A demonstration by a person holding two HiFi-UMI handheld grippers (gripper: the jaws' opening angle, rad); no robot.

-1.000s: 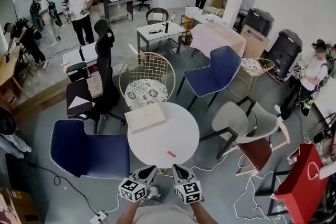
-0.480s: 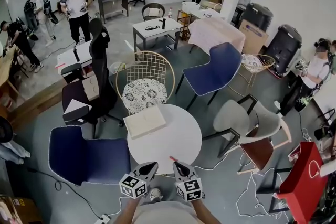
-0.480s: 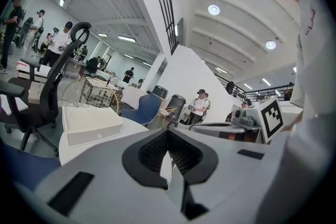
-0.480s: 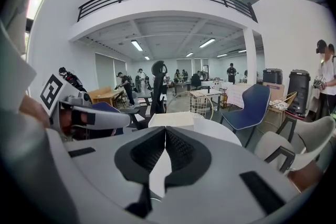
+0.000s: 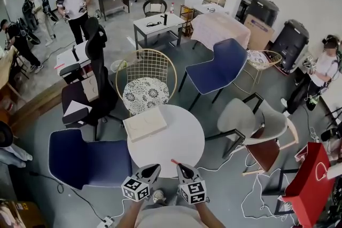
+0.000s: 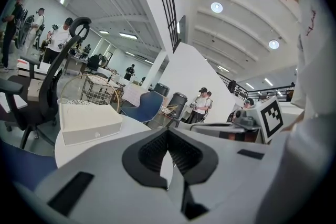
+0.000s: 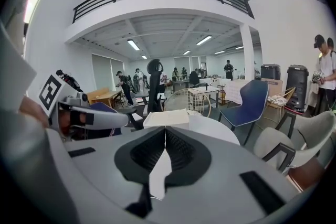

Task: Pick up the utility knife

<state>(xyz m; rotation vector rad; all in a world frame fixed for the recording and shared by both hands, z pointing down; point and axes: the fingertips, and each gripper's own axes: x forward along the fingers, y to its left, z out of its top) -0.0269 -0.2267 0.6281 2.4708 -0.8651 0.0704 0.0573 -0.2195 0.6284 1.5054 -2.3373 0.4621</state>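
Note:
The utility knife (image 5: 174, 162) is a small red piece lying near the front edge of the round white table (image 5: 181, 136). My right gripper (image 5: 183, 168) is shut and empty, its tips just short of the knife and slightly right of it. My left gripper (image 5: 154, 169) hovers at the table's front edge, left of the knife, also shut with nothing held. In the left gripper view (image 6: 167, 132) and the right gripper view (image 7: 165, 131) the black pads meet, and the knife is hidden behind the gripper bodies.
A flat white box (image 5: 145, 124) lies on the far left of the table. A blue chair (image 5: 88, 160) stands to the left, a gold wire chair (image 5: 147, 85) behind, a grey chair (image 5: 248, 120) to the right. Cables (image 5: 256, 195) and a red bag (image 5: 312, 184) lie at the right.
Both grippers have moved forward towards the table's front edge. The right gripper's tips now sit close to the red knife. Both stay shut.

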